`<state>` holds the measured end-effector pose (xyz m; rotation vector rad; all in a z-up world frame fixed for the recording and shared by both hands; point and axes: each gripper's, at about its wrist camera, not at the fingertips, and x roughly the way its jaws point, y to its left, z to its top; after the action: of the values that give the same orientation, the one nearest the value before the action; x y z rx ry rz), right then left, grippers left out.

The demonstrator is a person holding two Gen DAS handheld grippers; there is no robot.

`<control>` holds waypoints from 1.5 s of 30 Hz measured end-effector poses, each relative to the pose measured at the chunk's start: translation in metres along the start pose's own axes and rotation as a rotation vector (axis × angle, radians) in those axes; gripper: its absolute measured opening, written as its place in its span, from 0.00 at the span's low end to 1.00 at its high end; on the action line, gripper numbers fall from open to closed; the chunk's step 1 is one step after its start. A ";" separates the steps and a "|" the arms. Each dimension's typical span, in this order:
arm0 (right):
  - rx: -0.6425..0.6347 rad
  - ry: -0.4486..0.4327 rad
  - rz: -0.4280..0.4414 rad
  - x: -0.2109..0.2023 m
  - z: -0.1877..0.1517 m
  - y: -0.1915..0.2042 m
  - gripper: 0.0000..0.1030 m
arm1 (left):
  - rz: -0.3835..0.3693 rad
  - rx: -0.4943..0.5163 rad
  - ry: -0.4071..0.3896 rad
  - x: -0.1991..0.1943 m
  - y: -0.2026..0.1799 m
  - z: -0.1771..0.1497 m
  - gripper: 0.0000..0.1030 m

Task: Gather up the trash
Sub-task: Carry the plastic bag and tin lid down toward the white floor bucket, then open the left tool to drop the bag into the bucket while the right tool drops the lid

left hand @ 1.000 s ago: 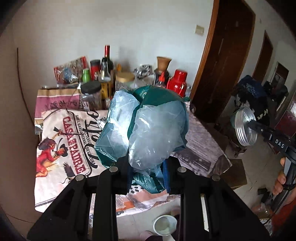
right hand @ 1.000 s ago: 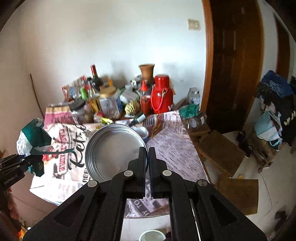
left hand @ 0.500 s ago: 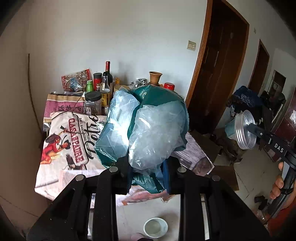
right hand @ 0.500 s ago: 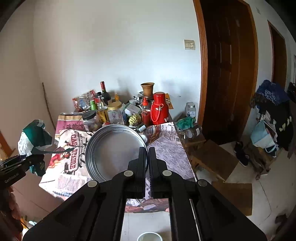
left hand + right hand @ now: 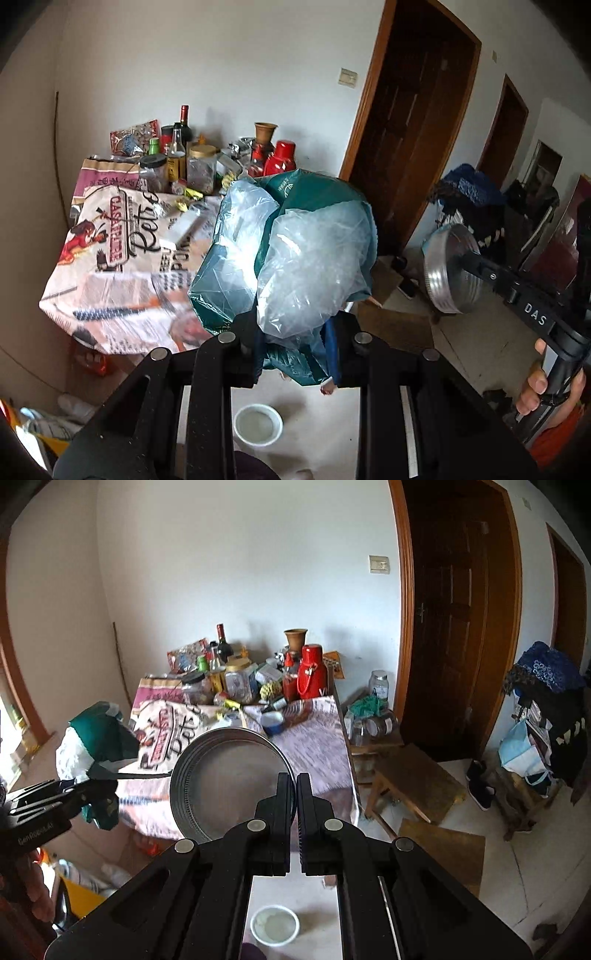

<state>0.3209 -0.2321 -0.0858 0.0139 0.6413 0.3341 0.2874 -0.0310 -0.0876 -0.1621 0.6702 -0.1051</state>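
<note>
- Left gripper: black two-finger tool, jaws clamped on a crumpled bundle of teal and clear plastic bags. Bundle bulges up and forward from between the fingers and hides much of the scene behind it.
- Same bundle seen from the right wrist view: held in the air at the left edge of the picture, off the near left corner of the table, not touching the cloth.
- Right gripper: black two-finger tool, jaws pinched tight on the rim of a round shallow silver metal lid. Lid stands on edge with its hollow side toward this camera.
- Left wrist view shows the same lid edge-on at right, held above the floor and well away from the table; bare fingers of the right hand wrap the gripper handle below.
- Table covered with a printed newspaper-pattern cloth stands against the white wall. Far end is crowded: red thermos jug, dark wine bottle with red cap, brown clay vase, clear jar with gold lid, other jars and packets too small to identify.
- Small white bowl sits on the pale floor directly below both grippers.
- Low wooden stool stands right of the table, before a dark brown wooden door.
</note>
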 end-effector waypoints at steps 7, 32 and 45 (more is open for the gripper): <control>-0.026 0.084 0.041 0.004 -0.026 -0.007 0.03 | 0.046 -0.025 0.066 0.002 -0.013 -0.034 0.25; 0.008 0.505 0.032 0.227 -0.232 0.011 0.03 | 0.155 -0.109 0.477 0.237 0.132 -0.235 0.25; -0.006 0.682 0.043 0.358 -0.386 0.021 0.04 | 0.162 -0.164 0.626 0.348 0.186 -0.386 0.25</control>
<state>0.3560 -0.1362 -0.6029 -0.0960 1.3162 0.3838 0.3253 0.0553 -0.6315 -0.2343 1.3143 0.0601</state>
